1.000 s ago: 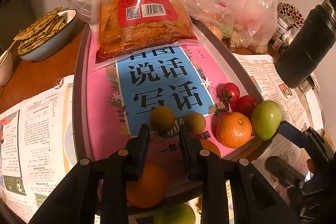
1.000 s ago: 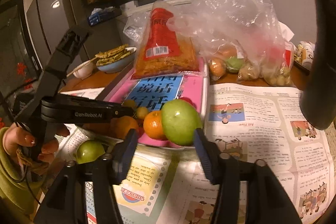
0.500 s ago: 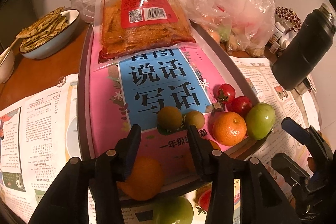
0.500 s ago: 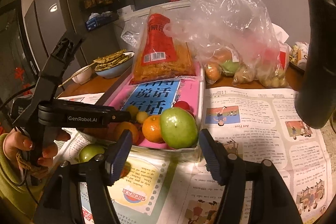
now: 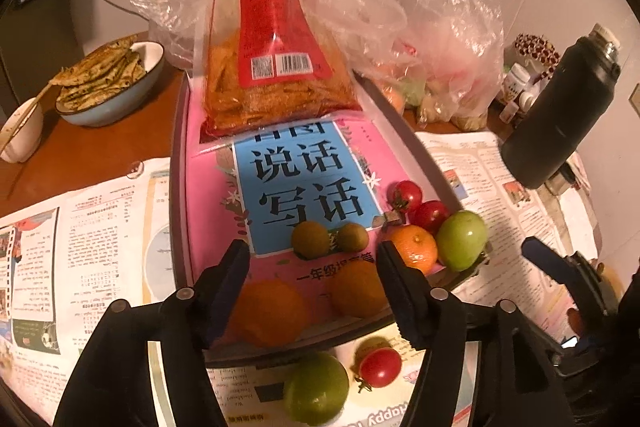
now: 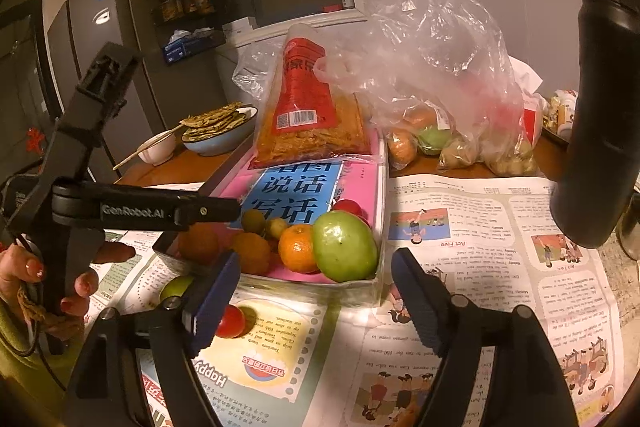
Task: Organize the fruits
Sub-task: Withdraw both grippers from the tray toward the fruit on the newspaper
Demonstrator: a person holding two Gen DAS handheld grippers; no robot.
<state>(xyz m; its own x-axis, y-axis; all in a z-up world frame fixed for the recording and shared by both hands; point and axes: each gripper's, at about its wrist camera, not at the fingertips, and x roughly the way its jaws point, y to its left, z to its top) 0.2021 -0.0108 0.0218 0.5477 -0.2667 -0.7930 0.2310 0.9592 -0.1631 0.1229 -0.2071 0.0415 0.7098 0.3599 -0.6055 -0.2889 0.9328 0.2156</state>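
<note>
Both grippers, L (image 5: 312, 269) & R (image 6: 316, 285), angled down, jaws just widened, nothing gripped; hand (image 6: 60, 279) prob. on L handle.

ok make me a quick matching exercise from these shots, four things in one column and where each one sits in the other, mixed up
Things:
1. green apple
2. loose cherry tomato
3. red-labelled snack bag
4. flatbreads

Places:
A. on the newspaper, outside the tray
B. in the blue bowl on the bare wooden table
C. at the far end of the tray, partly on the pink book
D. in the near right corner of the tray, beside an orange

Pairs: 1-D, 2-A, 3-C, 4-B
</note>
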